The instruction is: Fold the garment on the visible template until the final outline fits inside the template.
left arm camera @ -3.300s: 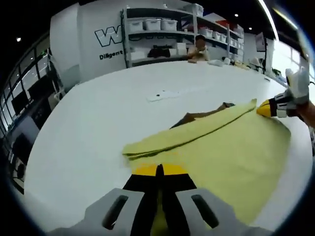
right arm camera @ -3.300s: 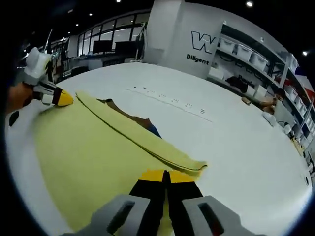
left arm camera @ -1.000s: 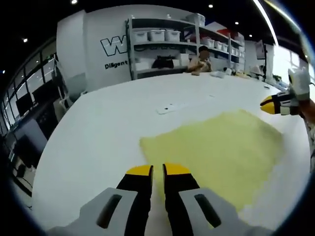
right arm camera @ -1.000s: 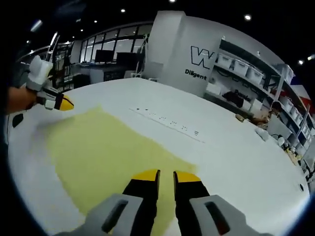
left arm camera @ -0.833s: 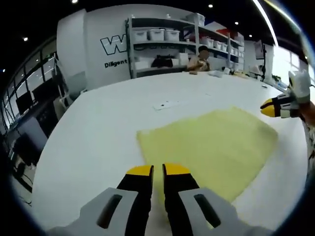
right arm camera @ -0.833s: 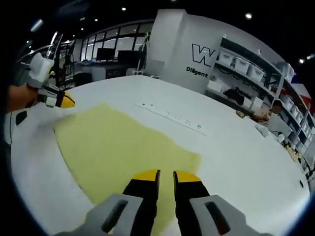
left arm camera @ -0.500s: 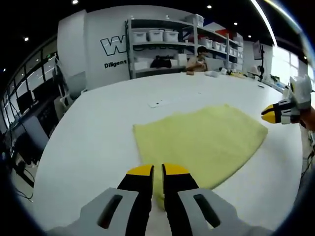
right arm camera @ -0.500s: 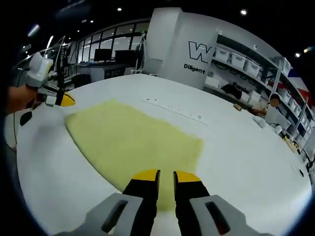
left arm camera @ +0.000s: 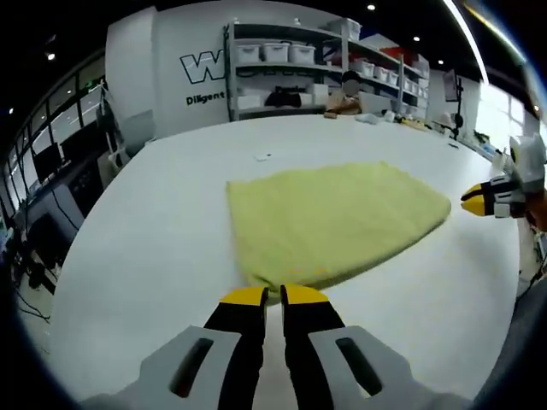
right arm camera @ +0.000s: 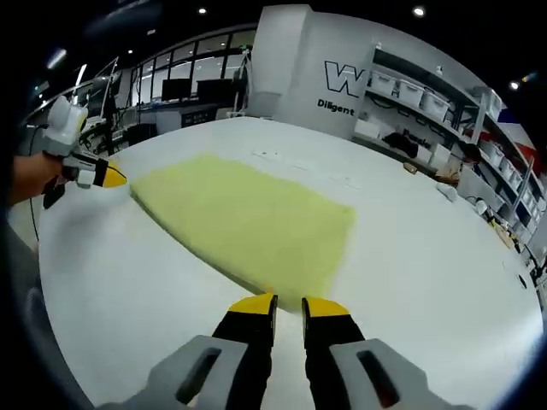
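The yellow garment [left arm camera: 333,218] lies folded flat as a rough rectangle on the white table [left arm camera: 137,282], its near edge just ahead of both sets of jaws. The left gripper [left arm camera: 265,296] hangs over the table with its yellow-tipped jaws a narrow gap apart and nothing between them; it also appears at the left of the right gripper view [right arm camera: 107,177], just off one corner of the cloth. The right gripper [right arm camera: 289,303] is likewise parted and empty, clear of the garment's edge. Shelving [left arm camera: 282,68] with white bins stands against the far wall. No template outline can be made out.
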`<state>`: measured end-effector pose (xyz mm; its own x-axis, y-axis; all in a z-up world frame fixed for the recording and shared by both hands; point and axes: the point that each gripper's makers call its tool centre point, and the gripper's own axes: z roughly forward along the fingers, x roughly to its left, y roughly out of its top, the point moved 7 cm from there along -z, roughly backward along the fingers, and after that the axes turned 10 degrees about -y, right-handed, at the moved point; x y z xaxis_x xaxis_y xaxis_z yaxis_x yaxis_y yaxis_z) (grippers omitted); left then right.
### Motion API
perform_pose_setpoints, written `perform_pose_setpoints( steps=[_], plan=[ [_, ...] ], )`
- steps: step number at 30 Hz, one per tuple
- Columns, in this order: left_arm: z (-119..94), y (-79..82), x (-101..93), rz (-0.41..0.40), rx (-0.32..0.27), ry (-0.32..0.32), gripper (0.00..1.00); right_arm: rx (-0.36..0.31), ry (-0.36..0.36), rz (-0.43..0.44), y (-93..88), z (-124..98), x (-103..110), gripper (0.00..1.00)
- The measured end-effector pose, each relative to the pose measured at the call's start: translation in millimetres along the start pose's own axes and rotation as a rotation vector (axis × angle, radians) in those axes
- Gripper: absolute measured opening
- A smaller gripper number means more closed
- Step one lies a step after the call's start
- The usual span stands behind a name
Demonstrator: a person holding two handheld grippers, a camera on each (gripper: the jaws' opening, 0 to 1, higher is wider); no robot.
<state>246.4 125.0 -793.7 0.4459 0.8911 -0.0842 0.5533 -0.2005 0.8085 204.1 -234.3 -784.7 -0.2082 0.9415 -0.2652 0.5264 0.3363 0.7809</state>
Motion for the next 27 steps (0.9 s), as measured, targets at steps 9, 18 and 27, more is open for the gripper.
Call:
perform_pose_setpoints(
  steps=[9,18,27],
  plan=[
    [8,-2.8,13.4,-0.046,0.016,0.008,0.07,0.026,-0.023,0.027,-7.6,3,-9,0.08],
    [19,-4.6,9.9,-0.024,0.042,-0.024,0.09,0.044,-0.029,0.022,-11.4,7,-13,0.07],
    [23,-0.3,8.6,0.020,0.047,-0.042,0.02,0.054,-0.025,0.046,-16.3,10,-21,0.09]
  ],
)
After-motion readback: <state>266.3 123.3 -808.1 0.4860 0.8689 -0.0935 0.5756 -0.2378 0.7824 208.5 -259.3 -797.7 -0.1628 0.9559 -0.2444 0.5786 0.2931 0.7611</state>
